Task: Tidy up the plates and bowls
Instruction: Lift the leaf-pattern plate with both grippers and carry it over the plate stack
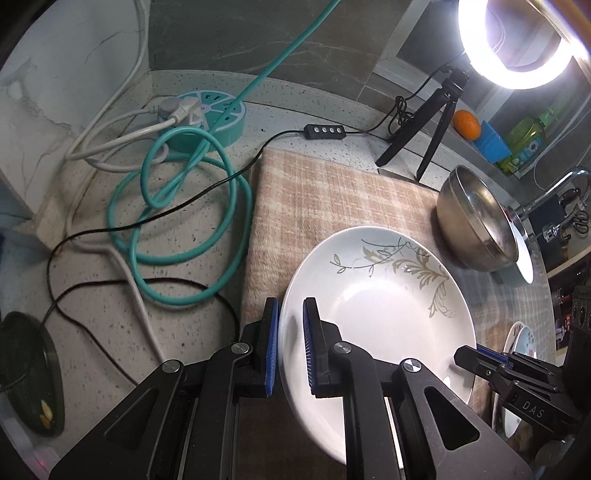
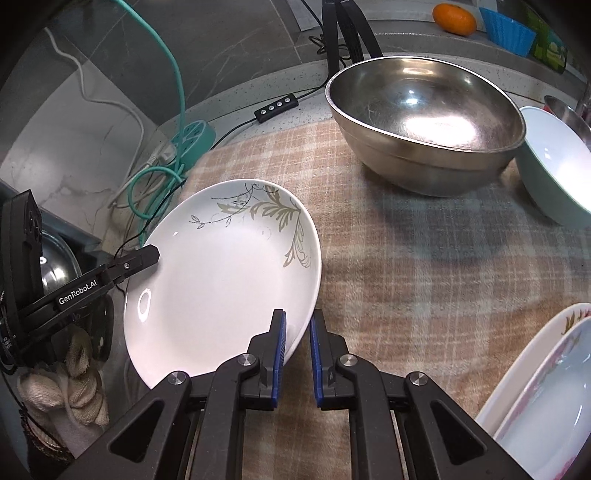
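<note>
Plate (image 2: pixel 221 280): white with leaves, lifted over the checked cloth (image 2: pixel 406 295), near the steel bowl (image 2: pixel 424 122).
Left gripper (image 1: pixel 290 347): pinches one rim.
Right gripper (image 2: pixel 297 354): pinches the other rim, so it stays steady.

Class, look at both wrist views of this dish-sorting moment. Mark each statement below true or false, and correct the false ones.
1. Both hand-held grippers grip the rim of the leaf-patterned white plate. True: left hand-held gripper, right hand-held gripper.
2. The steel bowl holds an orange. False: it is empty; the orange sits on the ledge behind.
3. The steel bowl stands on the checked cloth. True.
4. The ring light is switched off. False: it glows brightly.
5. The teal cable lies coiled on the plate. False: it lies on the counter beside the cloth.
</note>
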`<action>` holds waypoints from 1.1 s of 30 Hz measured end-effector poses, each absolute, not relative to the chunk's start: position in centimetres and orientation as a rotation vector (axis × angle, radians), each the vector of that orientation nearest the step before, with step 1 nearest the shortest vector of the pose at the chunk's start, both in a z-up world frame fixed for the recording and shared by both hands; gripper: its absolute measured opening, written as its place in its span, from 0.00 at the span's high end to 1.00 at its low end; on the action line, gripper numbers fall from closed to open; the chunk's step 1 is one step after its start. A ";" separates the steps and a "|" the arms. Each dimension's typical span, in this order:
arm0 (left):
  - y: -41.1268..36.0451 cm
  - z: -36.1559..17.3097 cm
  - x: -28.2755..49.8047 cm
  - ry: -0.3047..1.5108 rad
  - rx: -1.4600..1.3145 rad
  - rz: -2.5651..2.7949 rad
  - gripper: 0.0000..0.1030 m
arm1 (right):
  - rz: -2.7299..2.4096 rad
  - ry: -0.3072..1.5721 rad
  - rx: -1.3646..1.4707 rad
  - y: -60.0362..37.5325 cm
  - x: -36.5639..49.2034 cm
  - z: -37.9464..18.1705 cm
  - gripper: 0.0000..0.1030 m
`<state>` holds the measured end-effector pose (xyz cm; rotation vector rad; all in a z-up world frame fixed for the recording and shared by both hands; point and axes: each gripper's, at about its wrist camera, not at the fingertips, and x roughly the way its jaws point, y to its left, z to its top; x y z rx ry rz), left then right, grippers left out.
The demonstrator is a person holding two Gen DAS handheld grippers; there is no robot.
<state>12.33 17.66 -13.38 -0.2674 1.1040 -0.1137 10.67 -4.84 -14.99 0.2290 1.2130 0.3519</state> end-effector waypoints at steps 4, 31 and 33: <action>17.2 -12.8 11.4 1.092 -0.276 -0.107 0.89 | 0.365 1.198 0.219 -5.2 10.0 -14.3 0.89; 5.7 -8.2 8.9 1.030 -0.231 -0.299 0.89 | 0.241 1.095 0.310 -16.8 4.6 -10.0 0.89; 4.6 -8.1 8.5 1.030 -0.225 -0.318 0.89 | 0.223 1.092 0.319 -18.1 3.9 -9.9 0.89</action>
